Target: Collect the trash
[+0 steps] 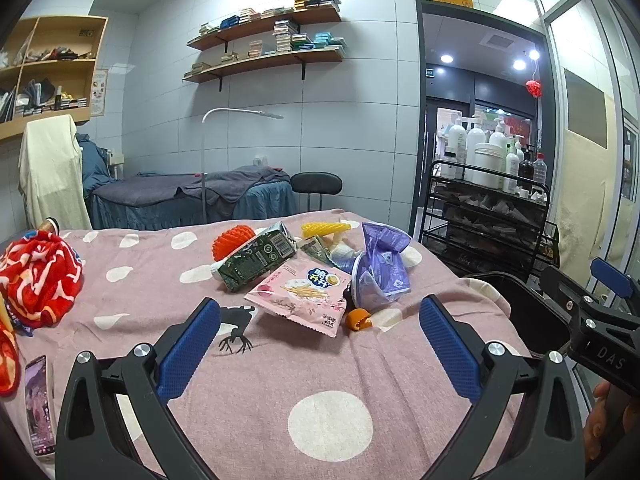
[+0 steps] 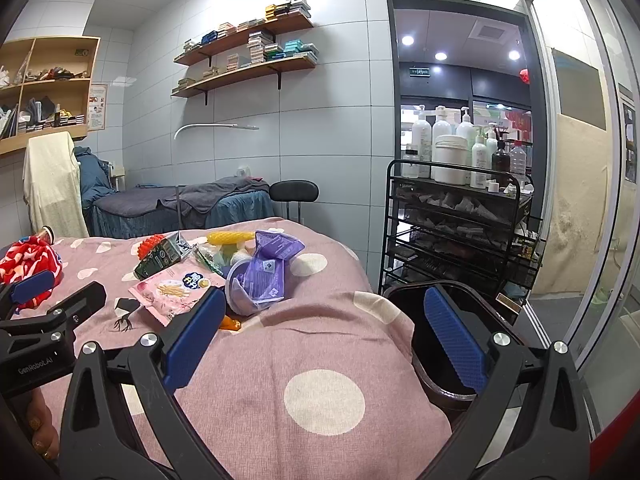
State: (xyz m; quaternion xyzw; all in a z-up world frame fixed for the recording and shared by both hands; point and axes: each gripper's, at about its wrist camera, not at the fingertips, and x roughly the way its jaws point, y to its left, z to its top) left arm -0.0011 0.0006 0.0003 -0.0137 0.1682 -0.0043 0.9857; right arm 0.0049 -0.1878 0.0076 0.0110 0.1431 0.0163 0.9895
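Observation:
A heap of trash lies on the pink dotted bedspread (image 1: 248, 392): a pink snack bag (image 1: 300, 296), a dark green carton (image 1: 256, 258), a purple wrapper in a clear cup (image 1: 380, 276), an orange peel (image 1: 358, 319), a yellow foam net (image 1: 324, 229) and an orange-red foam net (image 1: 232, 240). My left gripper (image 1: 320, 344) hovers open just short of the snack bag, nothing between its fingers. My right gripper (image 2: 326, 334) is open too, over the bed's right edge; its right finger (image 2: 456, 336) is in front of a black bin (image 2: 408, 300). The snack bag (image 2: 172, 294) and purple wrapper (image 2: 264, 276) lie ahead to its left.
A red patterned cloth (image 1: 38, 280) is bunched at the bed's left, and a phone (image 1: 38, 404) lies near the left edge. A black wire cart (image 2: 460, 232) with white bottles stands right of the bed. A massage bed and a stool stand beyond.

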